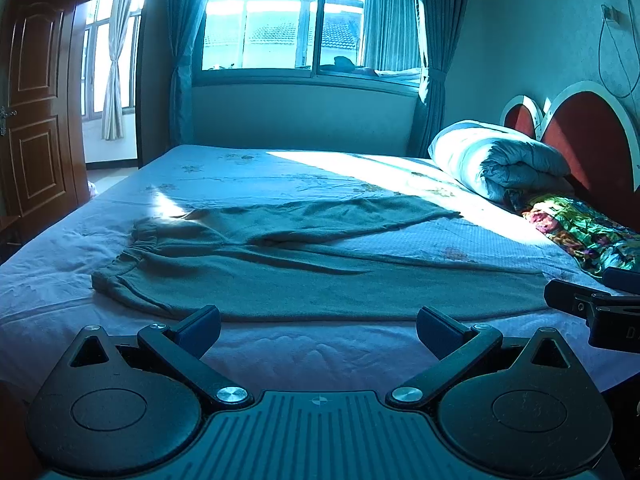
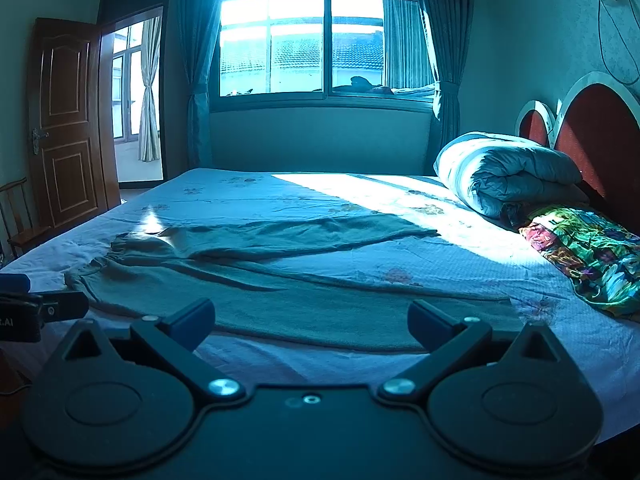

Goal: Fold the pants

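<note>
Hovering with jaws spread and empty, left gripper point(image 1: 318, 330) and right gripper point(image 2: 311, 322) face unfolded pants point(image 1: 304, 256) lying mid-frame on the bed point(image 1: 320, 352); next, likely pinching the near leg's edge.

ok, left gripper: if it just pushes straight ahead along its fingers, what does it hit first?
Probably the near edge of the pants. The left gripper is open and points low across the bed sheet, with bare sheet between its fingers and the fabric. Its height above the bed is unclear, so it might skim the sheet first.
</note>
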The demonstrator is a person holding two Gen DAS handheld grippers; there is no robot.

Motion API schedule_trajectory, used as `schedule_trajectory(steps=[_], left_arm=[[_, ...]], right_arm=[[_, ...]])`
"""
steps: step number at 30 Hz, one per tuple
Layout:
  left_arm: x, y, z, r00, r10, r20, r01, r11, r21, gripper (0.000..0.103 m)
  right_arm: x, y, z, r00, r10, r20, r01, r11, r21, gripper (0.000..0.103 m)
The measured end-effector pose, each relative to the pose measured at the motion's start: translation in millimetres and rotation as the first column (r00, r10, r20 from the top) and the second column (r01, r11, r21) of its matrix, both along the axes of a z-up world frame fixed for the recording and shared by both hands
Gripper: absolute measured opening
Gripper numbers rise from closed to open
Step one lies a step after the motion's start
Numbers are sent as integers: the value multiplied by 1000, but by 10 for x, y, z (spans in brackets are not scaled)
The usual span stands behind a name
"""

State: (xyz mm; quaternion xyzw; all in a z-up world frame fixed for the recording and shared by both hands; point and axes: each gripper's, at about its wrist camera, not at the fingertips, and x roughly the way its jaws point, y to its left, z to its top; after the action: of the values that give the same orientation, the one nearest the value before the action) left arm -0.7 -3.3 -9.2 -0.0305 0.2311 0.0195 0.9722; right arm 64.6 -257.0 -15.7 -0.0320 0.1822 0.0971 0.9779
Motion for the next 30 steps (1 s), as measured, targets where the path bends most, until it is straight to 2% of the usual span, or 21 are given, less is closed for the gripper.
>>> schedule_trajectory(steps=[30], left_arm=[[-8,-40,-10,1000,-3,-5,3,1000,8,103]], right_arm=[[-4,-9,4,1000,-2,1,2,1000,-1,97]])
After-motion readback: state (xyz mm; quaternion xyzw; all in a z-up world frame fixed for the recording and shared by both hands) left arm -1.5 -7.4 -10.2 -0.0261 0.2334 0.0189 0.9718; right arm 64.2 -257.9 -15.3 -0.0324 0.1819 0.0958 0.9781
